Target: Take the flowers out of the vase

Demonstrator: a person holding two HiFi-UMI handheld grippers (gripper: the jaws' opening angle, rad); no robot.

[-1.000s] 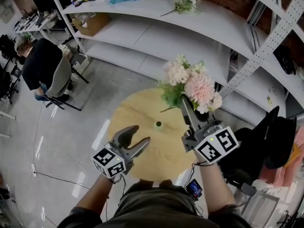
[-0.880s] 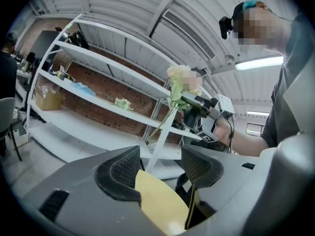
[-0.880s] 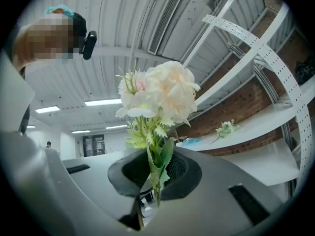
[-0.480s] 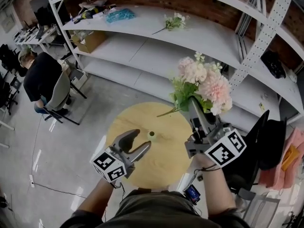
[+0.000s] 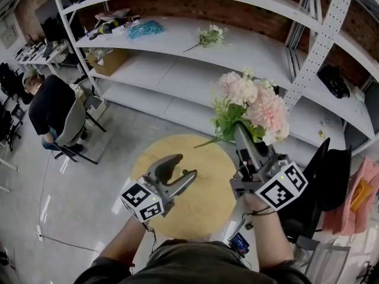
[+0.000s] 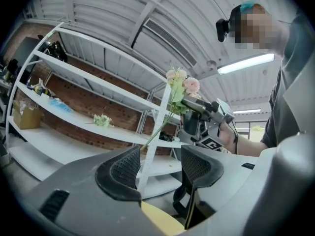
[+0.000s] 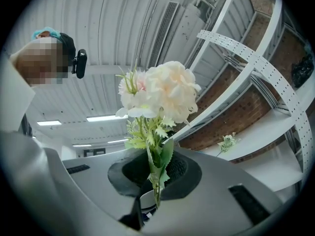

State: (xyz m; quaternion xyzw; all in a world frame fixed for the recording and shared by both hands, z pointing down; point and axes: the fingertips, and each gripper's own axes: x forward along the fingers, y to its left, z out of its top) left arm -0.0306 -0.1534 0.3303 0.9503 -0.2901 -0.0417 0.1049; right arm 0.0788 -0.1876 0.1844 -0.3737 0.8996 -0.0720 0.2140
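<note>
A bunch of pink and cream flowers (image 5: 251, 105) with green leaves is held up in the air over the round wooden table (image 5: 207, 203). My right gripper (image 5: 240, 130) is shut on its stems, and in the right gripper view the stems (image 7: 156, 173) sit pinched between the dark pads. A thin stem trails down to the left of the bunch. My left gripper (image 5: 185, 167) is open and holds nothing; its pads (image 6: 123, 167) stand apart over the table. The vase is hidden in every view. A second flower sprig (image 5: 207, 36) lies on the upper shelf.
White metal shelving (image 5: 177, 64) runs across the back, with a perforated upright (image 5: 317, 40) close to the right of the bunch. A person sits on a chair (image 5: 50, 102) at far left. A cardboard box (image 5: 109, 58) sits on a lower shelf. Black clothing (image 5: 337, 170) hangs at right.
Both grippers have risen, and the bunch has gone up with the right one. The small green vase mouth seen on the table earlier is now behind the left gripper.
</note>
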